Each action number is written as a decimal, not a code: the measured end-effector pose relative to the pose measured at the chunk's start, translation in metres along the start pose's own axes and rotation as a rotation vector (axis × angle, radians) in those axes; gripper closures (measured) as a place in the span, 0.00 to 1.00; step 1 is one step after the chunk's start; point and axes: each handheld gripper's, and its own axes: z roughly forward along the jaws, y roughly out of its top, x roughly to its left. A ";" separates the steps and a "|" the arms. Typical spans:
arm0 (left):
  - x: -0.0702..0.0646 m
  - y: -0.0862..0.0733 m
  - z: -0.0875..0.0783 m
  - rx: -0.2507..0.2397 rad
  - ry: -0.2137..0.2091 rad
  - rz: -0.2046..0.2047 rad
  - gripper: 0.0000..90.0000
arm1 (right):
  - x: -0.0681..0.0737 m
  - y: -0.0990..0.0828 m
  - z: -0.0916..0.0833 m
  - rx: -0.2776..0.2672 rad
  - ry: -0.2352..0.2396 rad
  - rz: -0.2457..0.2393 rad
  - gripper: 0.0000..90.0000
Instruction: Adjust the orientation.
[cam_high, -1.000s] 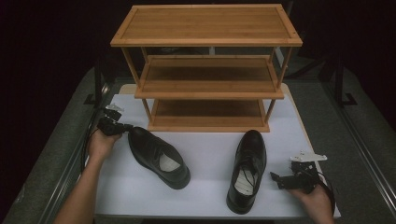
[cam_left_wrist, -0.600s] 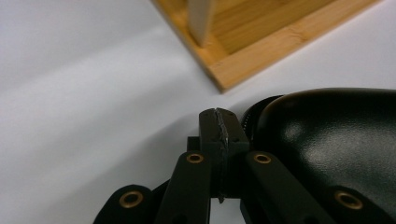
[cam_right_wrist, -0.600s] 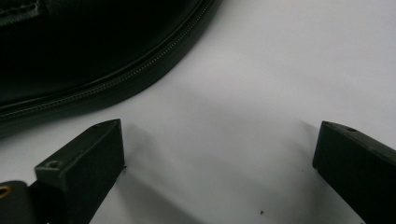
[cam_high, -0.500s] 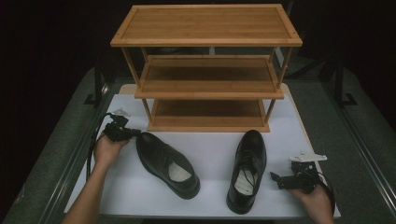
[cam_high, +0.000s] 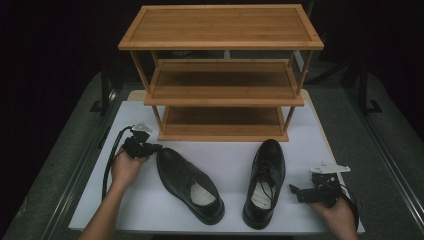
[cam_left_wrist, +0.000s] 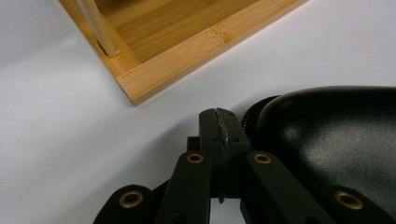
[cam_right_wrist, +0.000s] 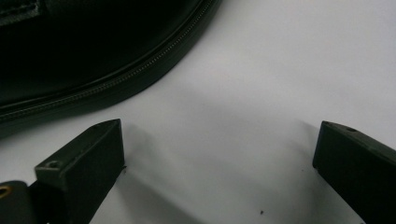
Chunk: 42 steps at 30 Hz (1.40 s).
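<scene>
The left gripper, jaws pressed together on nothing, is touching the toe of the left shoe on the white table. Its own view is revealing the rack corner close by. The right gripper is resting wide open beside the right shoe.

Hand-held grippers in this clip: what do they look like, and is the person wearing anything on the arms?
Both are black. The left hand-held gripper has flat linkage arms with brass-coloured rivets, a pale plate on top and a black cable looping back along the forearm. The right hand-held gripper has blocky black jaws with small screw holes and a whitish three-cornered plate on top. Both forearms are bare: no sleeves, no gloves.
</scene>
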 end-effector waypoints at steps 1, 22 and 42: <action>0.001 0.000 -0.002 -0.007 -0.006 -0.006 1.00 | 0.000 0.000 0.000 0.000 0.000 0.000 0.02; -0.027 -0.045 -0.058 -0.109 0.005 0.020 1.00 | 0.000 0.000 0.000 0.000 0.001 0.001 0.02; -0.082 -0.081 -0.051 -0.074 -0.085 0.084 1.00 | 0.000 0.000 0.000 0.002 0.000 0.000 0.02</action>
